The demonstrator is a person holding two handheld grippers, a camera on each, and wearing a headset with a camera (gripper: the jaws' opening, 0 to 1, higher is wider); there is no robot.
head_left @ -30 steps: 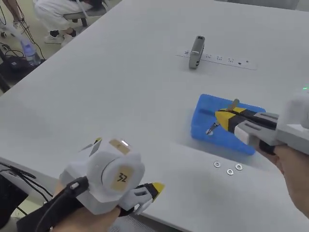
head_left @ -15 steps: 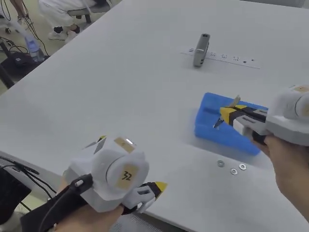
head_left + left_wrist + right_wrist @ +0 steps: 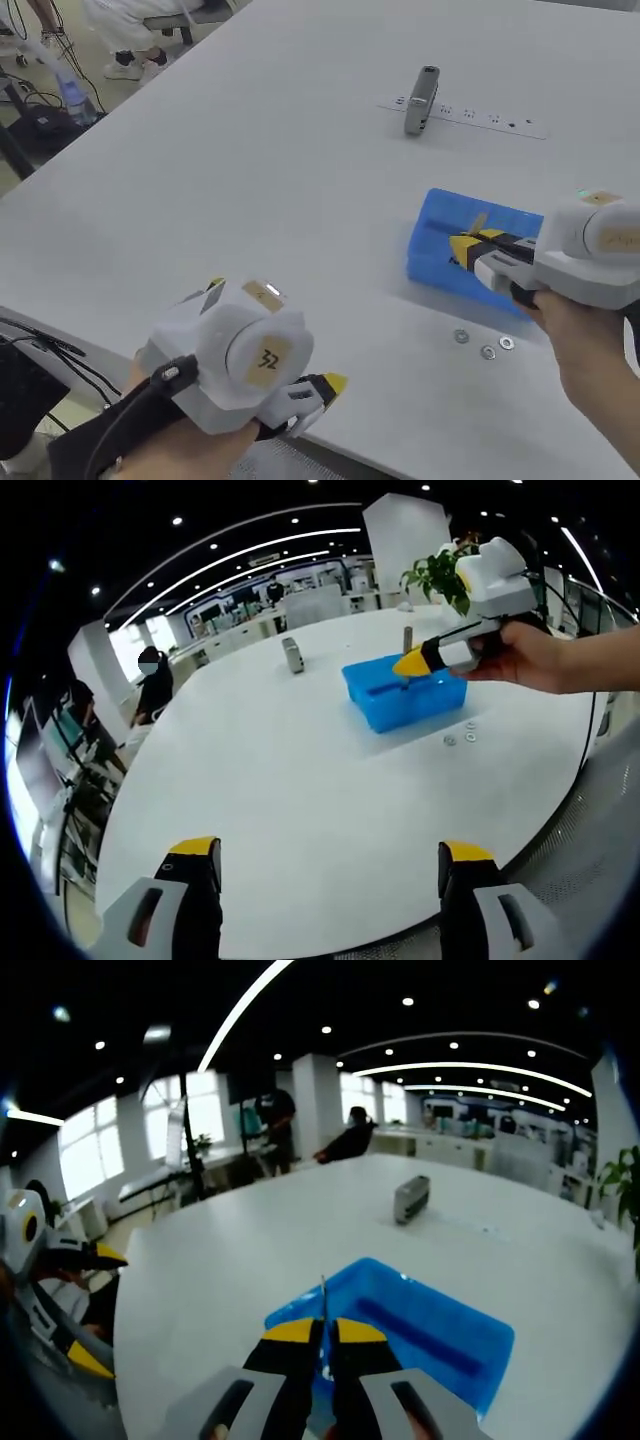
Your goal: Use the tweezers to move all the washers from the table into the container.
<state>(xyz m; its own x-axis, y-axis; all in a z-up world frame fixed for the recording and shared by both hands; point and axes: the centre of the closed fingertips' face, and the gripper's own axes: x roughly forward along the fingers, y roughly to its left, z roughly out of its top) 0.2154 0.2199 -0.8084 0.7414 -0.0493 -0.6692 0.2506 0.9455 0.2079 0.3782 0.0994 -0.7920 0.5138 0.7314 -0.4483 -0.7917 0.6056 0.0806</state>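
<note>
1. Right gripper view: the right gripper [image 3: 322, 1338] is clamped on the tweezers [image 3: 323, 1305], over the blue container [image 3: 420, 1335].
2. Three washers [image 3: 487, 352] are seen on the table [image 3: 250, 200] just beside the container, back toward the person.
3. The left gripper [image 3: 318, 865] is held open, empty.

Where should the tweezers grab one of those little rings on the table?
On its rim: put one tip of the tweezers in the hole and the other outside the edge. Come down from above, a bit tilted. Each washer lies flat on the table and looks thin, so a pinch from the side would likely slip.
</note>
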